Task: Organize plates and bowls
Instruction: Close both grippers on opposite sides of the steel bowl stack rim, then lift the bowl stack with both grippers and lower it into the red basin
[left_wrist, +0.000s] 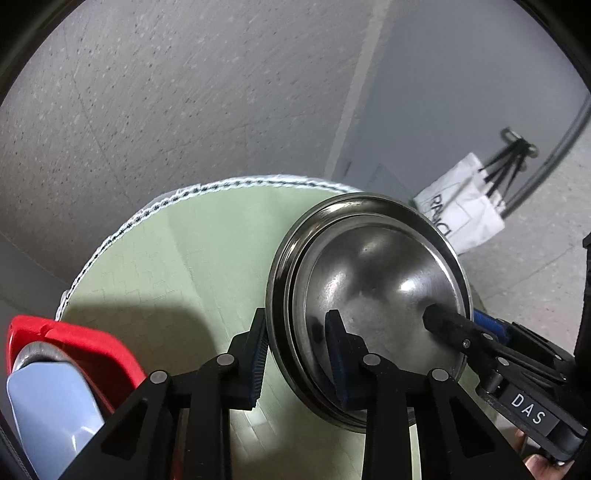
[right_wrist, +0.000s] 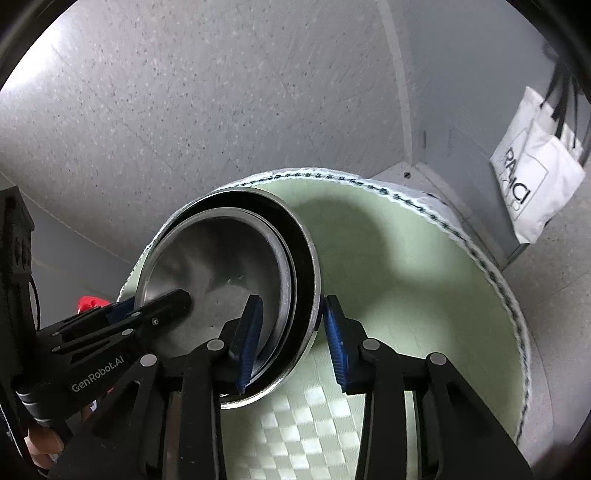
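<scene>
Speckled grey flooring (left_wrist: 155, 110) fills the background, with a pale green checked table mat (left_wrist: 166, 266) edged in black-and-white stitching below it. Toward two o'clock in both views a white tote bag (left_wrist: 461, 210) hangs by black straps, printed with dark letters too warped to read surely. "DAS" is printed on the right gripper's body in the left wrist view; "GenRobot.AI" is printed on the left gripper's body in the right wrist view.

Stacked steel plates (left_wrist: 373, 280), a smaller one nested in a larger, tilt above the mat between the two tools. The left gripper (left_wrist: 297, 354) pinches the stack's rim at the plates' eight o'clock edge, one blue pad outside and one inside the dish. The right gripper (right_wrist: 293, 341) clamps the opposite rim at the plates' four o'clock edge in its own view, likewise with a pad on each face. Both point steeply downward.

A red tray (left_wrist: 74, 343) holding a pale blue object (left_wrist: 51, 410) sits at eight o'clock in the left wrist view. Fingertips of a hand (right_wrist: 40, 443) show at the lower left of the right wrist view.
</scene>
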